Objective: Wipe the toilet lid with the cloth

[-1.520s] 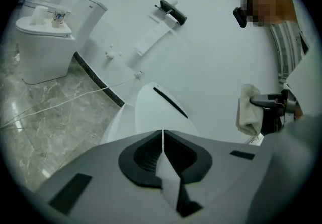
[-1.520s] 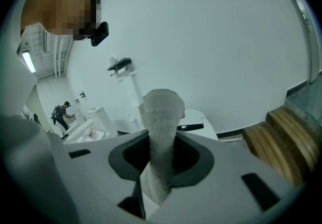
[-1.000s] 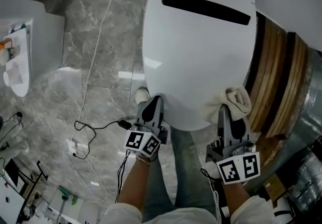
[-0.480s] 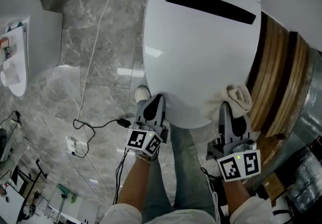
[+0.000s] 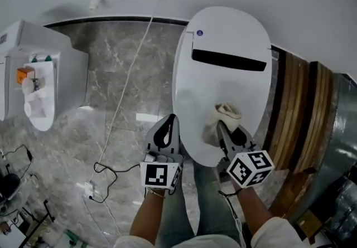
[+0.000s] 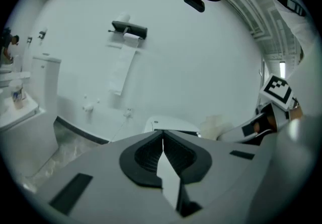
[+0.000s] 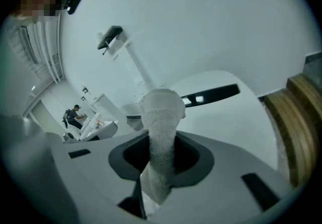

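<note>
Cloth bunched on the toilet lid, on its near half, right of centre. Pinched there by the right tool, jaws clamped on the fabric, a rounded fold sticking out past the tips. Left tool just off the lid's near-left edge, above the marble floor, jaws pressed together on nothing.

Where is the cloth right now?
In the head view, the cloth is pinched in the right gripper, on the near half of the toilet lid, below its black strip.
</note>
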Action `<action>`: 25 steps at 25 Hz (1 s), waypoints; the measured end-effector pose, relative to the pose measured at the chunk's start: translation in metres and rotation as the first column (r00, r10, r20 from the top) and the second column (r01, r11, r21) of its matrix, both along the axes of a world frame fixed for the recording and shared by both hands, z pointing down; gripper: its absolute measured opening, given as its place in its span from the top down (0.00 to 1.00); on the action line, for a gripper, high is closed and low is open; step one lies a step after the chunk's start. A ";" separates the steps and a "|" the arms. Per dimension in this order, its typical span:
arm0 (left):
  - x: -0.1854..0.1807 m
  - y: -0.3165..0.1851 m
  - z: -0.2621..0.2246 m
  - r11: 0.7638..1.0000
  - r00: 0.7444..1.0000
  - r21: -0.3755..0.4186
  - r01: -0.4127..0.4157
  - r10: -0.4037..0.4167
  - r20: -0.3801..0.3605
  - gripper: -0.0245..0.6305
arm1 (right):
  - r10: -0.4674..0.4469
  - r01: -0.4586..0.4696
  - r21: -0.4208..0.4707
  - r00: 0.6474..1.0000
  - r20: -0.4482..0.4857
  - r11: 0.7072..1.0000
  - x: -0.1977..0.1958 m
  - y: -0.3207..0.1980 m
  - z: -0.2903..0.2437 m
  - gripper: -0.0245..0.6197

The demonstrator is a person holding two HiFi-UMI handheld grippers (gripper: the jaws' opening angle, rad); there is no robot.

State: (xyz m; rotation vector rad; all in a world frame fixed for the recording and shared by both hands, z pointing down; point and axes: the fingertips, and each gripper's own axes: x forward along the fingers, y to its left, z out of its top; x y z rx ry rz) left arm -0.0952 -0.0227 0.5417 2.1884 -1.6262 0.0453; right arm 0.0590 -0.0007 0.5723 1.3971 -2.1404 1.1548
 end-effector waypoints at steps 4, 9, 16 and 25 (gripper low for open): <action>-0.026 -0.044 -0.021 1.000 0.990 0.022 -0.009 0.006 0.141 0.94 | -0.042 0.042 -0.008 0.999 0.027 0.999 -0.064 -0.055 0.012 0.83; -0.056 -0.069 0.013 0.998 0.985 -0.022 0.061 -0.056 0.164 0.94 | -0.058 0.060 -0.079 0.998 0.034 0.995 -0.119 -0.103 0.062 0.83; -0.040 -0.073 0.036 0.996 0.990 -0.053 0.077 -0.070 0.123 0.94 | -0.059 0.056 -0.153 0.998 -0.017 0.987 -0.102 -0.131 0.100 0.83; 0.089 -0.079 0.034 0.996 0.991 -0.071 -0.052 0.061 0.119 0.94 | 0.052 -0.058 -0.179 0.998 -0.038 0.982 0.049 -0.131 0.100 0.83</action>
